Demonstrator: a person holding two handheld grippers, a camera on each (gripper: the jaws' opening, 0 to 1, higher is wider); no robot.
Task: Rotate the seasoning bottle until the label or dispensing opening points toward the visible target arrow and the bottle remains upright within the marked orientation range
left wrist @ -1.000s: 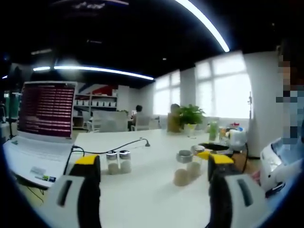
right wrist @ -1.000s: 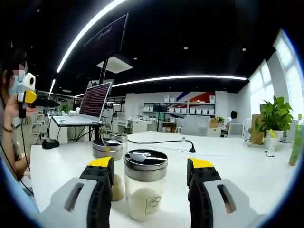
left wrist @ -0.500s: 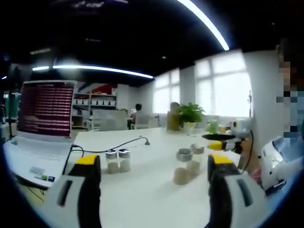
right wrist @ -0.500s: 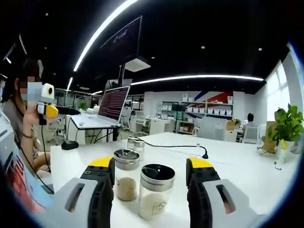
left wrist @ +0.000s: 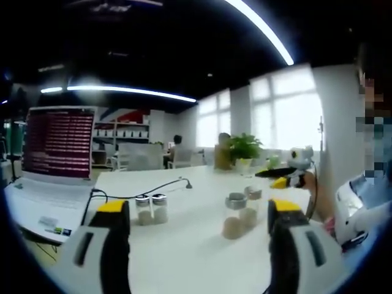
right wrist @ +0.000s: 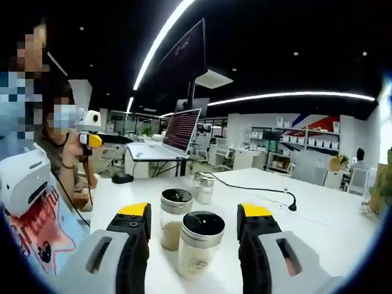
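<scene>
Right tongs point(right wrist: 192, 223) gape wide, the seasoning bottle point(right wrist: 198, 242) upright between the jaws, untouched, a second jar point(right wrist: 174, 218) behind. Left tongs point(left wrist: 197, 223) also apart. White table point(right wrist: 318, 220), laptop point(left wrist: 55, 153), open office.

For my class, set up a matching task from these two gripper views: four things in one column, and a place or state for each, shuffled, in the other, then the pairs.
Things
1. laptop
2. near seasoning bottle
3. potted plant
4. right gripper

Places or states
A. by the bright windows at the table's far end
B. open, jaws either side of a bottle, not touching it
C. screen lit, at the left of the left gripper view
D. upright on the table, dark lid, pale contents

Pairs: 1-C, 2-D, 3-A, 4-B
</scene>
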